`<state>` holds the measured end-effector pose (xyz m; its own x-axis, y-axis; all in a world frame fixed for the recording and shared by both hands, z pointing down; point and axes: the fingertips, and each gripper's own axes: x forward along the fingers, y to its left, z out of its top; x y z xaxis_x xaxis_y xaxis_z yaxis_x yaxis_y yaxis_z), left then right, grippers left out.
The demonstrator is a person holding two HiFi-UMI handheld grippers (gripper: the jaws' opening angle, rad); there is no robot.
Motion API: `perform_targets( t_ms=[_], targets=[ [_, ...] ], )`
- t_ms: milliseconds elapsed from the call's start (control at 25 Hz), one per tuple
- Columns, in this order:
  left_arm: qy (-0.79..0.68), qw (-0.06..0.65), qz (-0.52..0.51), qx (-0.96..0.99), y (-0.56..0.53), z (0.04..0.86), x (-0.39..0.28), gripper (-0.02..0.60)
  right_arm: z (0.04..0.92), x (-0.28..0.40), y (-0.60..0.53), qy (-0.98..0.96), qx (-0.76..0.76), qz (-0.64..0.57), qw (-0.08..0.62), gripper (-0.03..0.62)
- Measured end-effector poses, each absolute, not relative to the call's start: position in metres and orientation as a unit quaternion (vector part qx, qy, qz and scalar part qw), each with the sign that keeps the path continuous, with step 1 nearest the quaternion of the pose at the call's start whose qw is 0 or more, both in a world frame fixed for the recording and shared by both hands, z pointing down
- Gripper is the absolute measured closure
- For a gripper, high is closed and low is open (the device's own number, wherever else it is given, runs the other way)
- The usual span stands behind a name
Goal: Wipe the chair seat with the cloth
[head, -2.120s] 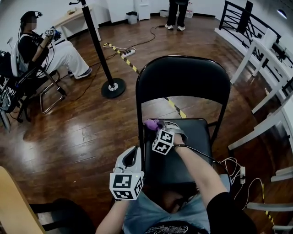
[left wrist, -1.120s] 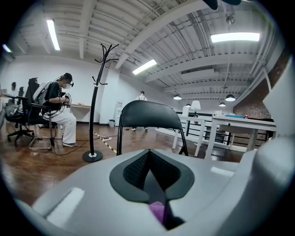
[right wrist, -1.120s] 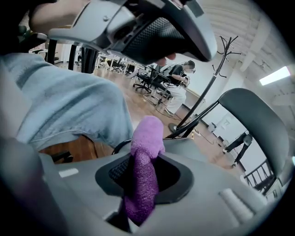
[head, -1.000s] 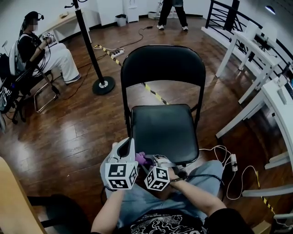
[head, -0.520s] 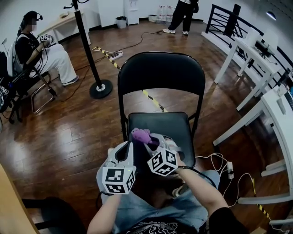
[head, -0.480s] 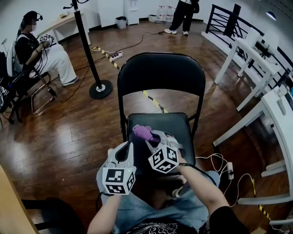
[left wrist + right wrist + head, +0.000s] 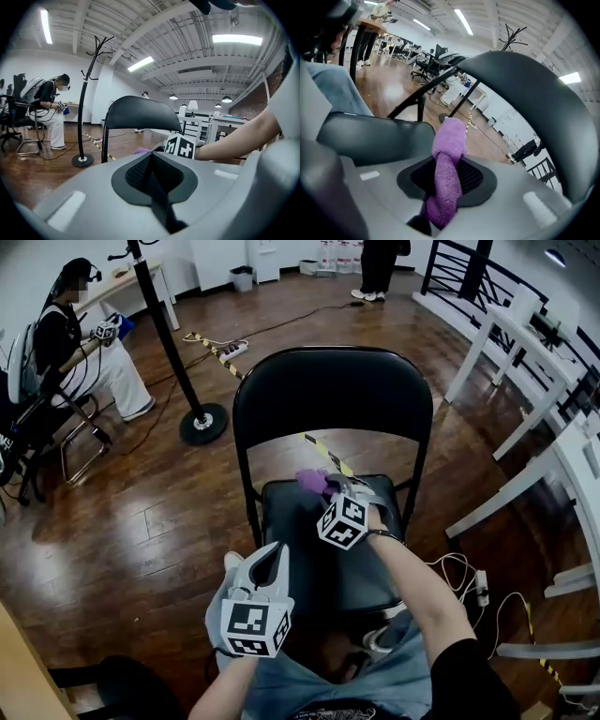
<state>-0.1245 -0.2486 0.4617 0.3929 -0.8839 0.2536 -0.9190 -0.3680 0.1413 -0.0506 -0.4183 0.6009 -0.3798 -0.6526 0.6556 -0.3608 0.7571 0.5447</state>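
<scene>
A black folding chair stands in front of me, its padded seat (image 7: 309,549) dark and its backrest (image 7: 333,395) upright. My right gripper (image 7: 330,486) is over the seat's back edge, shut on a purple cloth (image 7: 313,481) that pokes out ahead of the jaws. In the right gripper view the purple cloth (image 7: 447,176) hangs pinched between the jaws, with the seat (image 7: 370,131) at left and the backrest (image 7: 534,98) above. My left gripper (image 7: 267,573) is held off the seat's front left corner, shut and empty; its jaws (image 7: 152,180) meet in the left gripper view.
A coat stand (image 7: 202,423) rises at the chair's left. A seated person (image 7: 80,352) is at far left. White tables (image 7: 553,427) and a railing line the right side. Cables (image 7: 478,582) lie on the wooden floor at right, and striped tape (image 7: 239,357) runs behind the chair.
My right gripper has carried the cloth from the seat's front towards its back edge. The left gripper has dropped lower and nearer to me.
</scene>
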Motion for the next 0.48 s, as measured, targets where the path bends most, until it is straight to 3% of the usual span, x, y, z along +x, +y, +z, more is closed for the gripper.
perform_targets(
  t_ms=[480],
  targets=[
    [-0.550,0.156,0.082,0.816,-0.259,0.486,-0.126,0.577,0.655,-0.047,-0.445,-0.787,0.310,-0.138,0.515,0.500]
  ],
)
